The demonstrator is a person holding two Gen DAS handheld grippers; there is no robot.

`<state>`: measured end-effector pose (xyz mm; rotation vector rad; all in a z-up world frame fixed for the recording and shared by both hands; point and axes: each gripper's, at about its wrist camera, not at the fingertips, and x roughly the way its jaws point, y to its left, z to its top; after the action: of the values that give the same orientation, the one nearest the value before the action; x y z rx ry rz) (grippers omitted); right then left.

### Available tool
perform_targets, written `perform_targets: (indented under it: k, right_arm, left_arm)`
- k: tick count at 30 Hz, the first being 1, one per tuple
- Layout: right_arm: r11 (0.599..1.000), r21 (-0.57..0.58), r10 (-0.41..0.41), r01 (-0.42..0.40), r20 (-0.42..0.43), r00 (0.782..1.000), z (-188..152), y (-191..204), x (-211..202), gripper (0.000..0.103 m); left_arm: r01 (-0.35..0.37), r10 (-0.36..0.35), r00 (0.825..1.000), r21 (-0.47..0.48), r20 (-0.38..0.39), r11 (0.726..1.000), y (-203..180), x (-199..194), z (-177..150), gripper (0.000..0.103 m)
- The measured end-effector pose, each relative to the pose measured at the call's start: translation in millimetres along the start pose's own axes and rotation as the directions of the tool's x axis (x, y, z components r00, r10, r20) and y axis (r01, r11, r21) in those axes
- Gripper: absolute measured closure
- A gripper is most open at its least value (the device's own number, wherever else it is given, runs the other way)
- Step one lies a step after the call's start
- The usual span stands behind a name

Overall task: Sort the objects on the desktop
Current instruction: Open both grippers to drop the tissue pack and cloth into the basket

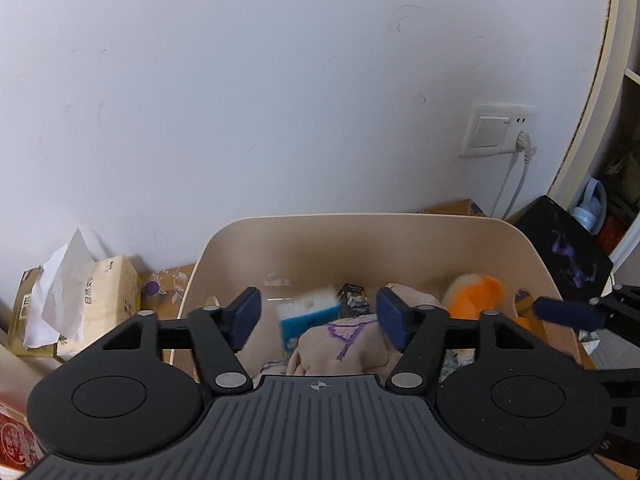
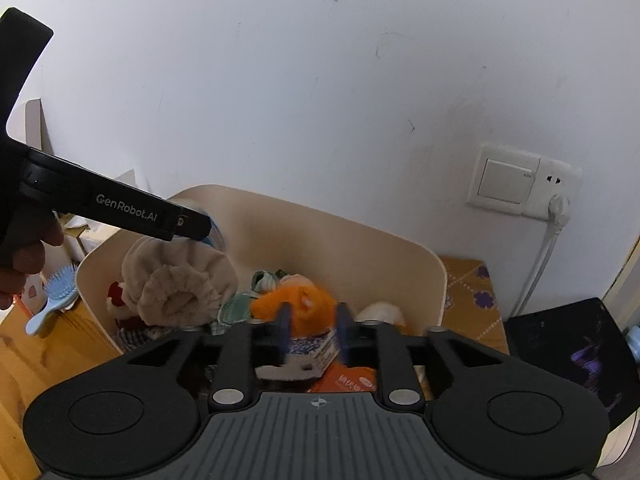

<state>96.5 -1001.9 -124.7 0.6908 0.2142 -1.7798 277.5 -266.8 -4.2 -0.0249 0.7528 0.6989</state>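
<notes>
Motion-blurred small carton (image 2: pixel 310 354), bin (image 1: pixel 224 248) contents half-hidden behind gripper bodies

A pale, bluish-white wall (image 1: pixel 280 100) fills most of both views ahead of the fingers, scuffed with thin dark marks and lit evenly. To the right of the fingers a white switch-and-socket plate (image 2: pixel 516 182) sits on the wall, with a white plug (image 2: pixel 558 210) in it and its cable (image 2: pixel 536 272) hanging down. The wooden surface (image 2: pixel 24 356) shows at lower left in the right wrist view, and a patterned orange cloth (image 2: pixel 472 304) covers it near the wall. At far right in the left wrist view stands a cream shelf unit (image 1: pixel 600 92).
</notes>
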Motion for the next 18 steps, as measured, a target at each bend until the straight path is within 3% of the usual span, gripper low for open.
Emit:
perform_targets:
  k: [2, 9, 13, 18]
  right_arm:
    - [1.0, 0.018, -0.003, 0.003, 0.001, 1.0, -1, -1, -1, 0.042]
    - [0.997, 0.078, -0.003, 0.003, 0.006, 1.0, -2, -7, -15, 0.023]
    - [0.991, 0.137, 0.002, -0.002, -0.001, 1.0, -3, -10, -26, 0.004]
    - [0.984, 0.177, 0.01, -0.008, -0.011, 1.0, -1, -9, -42, 0.0]
  left_arm:
    - [0.005, -0.005, 1.0, 0.002, 0.002, 1.0, 0, -1, 0, 0.032]
    - [0.019, -0.019, 1.0, -0.007, 0.002, 1.0, 2, -14, 0, 0.025]
    - [0.048, -0.049, 0.999, -0.004, -0.022, 0.999, 3, -24, -2, 0.024]
    - [0.071, -0.071, 0.997, 0.01, -0.019, 0.997, 5, -47, -9, 0.023]
